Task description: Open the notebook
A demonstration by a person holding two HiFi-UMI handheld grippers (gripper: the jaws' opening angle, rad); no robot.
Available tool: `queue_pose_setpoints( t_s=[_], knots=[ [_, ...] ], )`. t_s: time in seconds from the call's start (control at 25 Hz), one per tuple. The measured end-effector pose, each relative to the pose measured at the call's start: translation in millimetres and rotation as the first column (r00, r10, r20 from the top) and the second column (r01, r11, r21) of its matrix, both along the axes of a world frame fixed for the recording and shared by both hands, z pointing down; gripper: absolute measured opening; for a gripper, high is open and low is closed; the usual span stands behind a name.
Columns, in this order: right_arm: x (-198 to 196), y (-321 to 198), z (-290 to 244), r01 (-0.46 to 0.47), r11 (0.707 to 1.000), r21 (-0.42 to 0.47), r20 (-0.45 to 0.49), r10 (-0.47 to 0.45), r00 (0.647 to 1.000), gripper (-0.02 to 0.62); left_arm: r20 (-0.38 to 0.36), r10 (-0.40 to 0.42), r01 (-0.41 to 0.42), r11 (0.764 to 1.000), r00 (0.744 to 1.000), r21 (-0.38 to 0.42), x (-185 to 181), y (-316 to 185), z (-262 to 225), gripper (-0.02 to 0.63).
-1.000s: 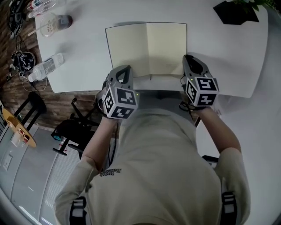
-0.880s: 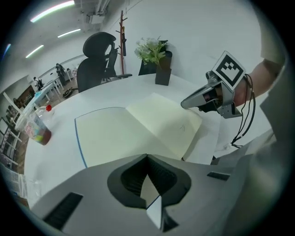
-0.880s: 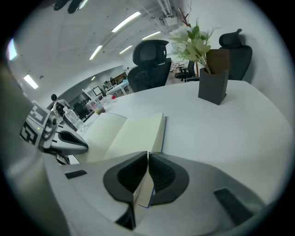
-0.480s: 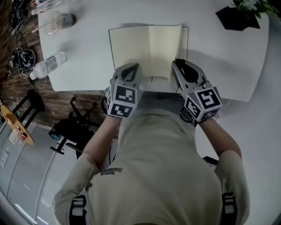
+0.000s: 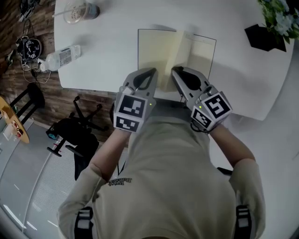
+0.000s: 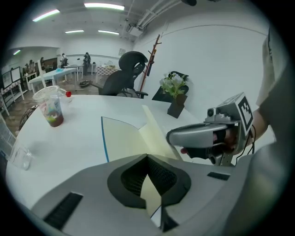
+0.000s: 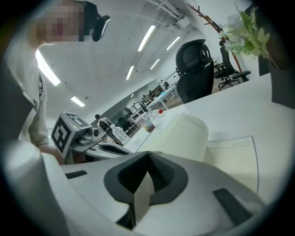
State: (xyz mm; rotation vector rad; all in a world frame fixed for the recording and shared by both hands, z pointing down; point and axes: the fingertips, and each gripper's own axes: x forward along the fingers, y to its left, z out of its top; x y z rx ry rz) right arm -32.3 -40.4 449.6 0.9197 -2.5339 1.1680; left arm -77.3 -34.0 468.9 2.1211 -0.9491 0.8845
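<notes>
As right gripper (image 5: pixel 176 70) tilts — page (image 5: pixel 180 45) pinched.

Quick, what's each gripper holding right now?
Left gripper: jaws shut on the notebook, at its left half.
Right gripper: jaws shut on the notebook's lifted pages.

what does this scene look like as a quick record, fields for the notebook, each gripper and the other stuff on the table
notebook: lying open on the white table, cream pages
right gripper: jaws shut on a right-hand page, which is lifted and curls toward the spine
left gripper: jaws shut on the notebook's near left edge
also on table: plastic cup holding a drink, water bottle on its side, plant in a black pot
task state: notebook already open
</notes>
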Motion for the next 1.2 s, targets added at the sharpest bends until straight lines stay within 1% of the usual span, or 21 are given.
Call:
queue_pose_setpoints(
  t_s=[0.08,0.16,0.24,0.36,0.44,0.56,0.64,0.88,1.2],
  knots=[
    [-14,1,4,0.032,0.999,0.006,-0.015,-0.032,0.999,0.005,-0.017,-0.026,0.026,1.000,1.000,-0.006,-6,0,-2,0.012],
    [-28,3,12,0.060,0.998,-0.010,-0.027,-0.060,0.998,0.005,-0.023,-0.049,0.049,0.999,0.999,-0.007,-12,1,-1,0.012],
    [-38,3,21,0.067,0.997,-0.042,-0.036,-0.068,0.997,0.005,-0.006,-0.071,0.071,0.997,0.997,-0.004,-22,2,4,0.012],
    [-49,3,30,0.087,0.994,-0.066,-0.077,-0.092,0.993,0.005,0.018,-0.112,0.113,0.993,0.993,-0.019,-41,2,15,0.012],
    [-53,4,39,0.092,0.990,-0.109,-0.102,-0.103,0.989,0.005,0.023,-0.133,0.134,0.991,0.991,-0.028,-50,2,17,0.012],
    [-53,8,60,0.083,0.976,-0.203,-0.126,-0.110,0.986,0.005,0.009,-0.152,0.152,0.987,0.988,-0.055,-51,5,22,0.012],
    [-53,10,70,0.080,0.969,-0.233,-0.131,-0.113,0.985,0.005,-0.005,-0.159,0.158,0.984,0.987,-0.081,-49,9,29,0.012],
    [-56,9,78,0.092,0.968,-0.235,-0.163,-0.133,0.978,0.005,-0.016,-0.160,0.157,0.979,0.987,-0.129,-44,16,53,0.012],
    [-58,13,79,0.131,0.967,-0.220,-0.168,-0.170,0.971,0.005,-0.010,-0.165,0.161,0.975,0.986,-0.153,-38,17,70,0.012]
  ],
)
